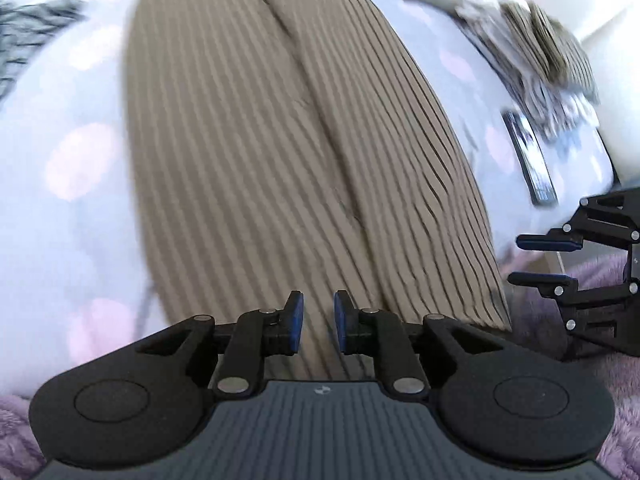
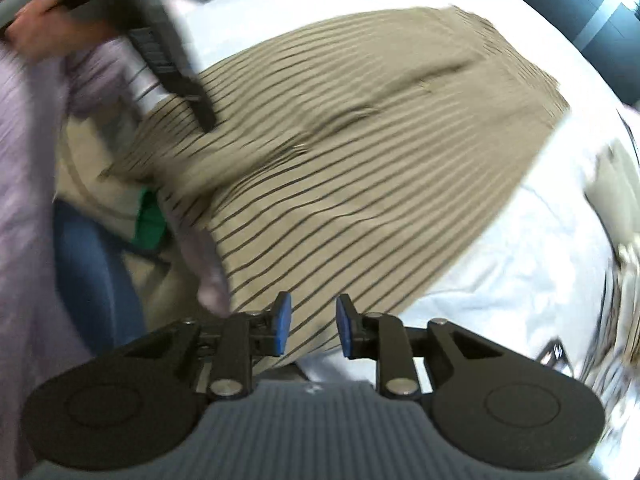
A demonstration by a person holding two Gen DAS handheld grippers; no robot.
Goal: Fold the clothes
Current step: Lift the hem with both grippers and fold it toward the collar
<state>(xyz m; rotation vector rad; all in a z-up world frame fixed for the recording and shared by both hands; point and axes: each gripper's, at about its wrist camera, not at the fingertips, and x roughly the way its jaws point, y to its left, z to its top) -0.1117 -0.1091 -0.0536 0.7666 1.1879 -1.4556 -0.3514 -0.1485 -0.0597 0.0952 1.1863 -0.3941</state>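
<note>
A tan garment with thin dark stripes (image 1: 280, 152) lies folded lengthwise on the bed, with a raised fold running down its middle. My left gripper (image 1: 319, 320) hovers over its near end, open by a narrow gap, with nothing between the blue pads. My right gripper (image 1: 518, 260) stands open just off the garment's right corner. In the right wrist view the same garment (image 2: 360, 160) spreads across the middle, and the right gripper (image 2: 313, 324) is open above its near edge, gripping nothing. The left gripper (image 2: 202, 114) appears blurred over the garment's far left part.
The white sheet with pink dots (image 1: 72, 168) covers the bed. A dark phone-like slab (image 1: 532, 164) and a heap of clothes (image 1: 540, 40) lie to the right. A grey furry item (image 1: 24, 32) sits far left. A purple sleeve (image 2: 24, 200) and a blue seat (image 2: 92, 272) show beside the bed.
</note>
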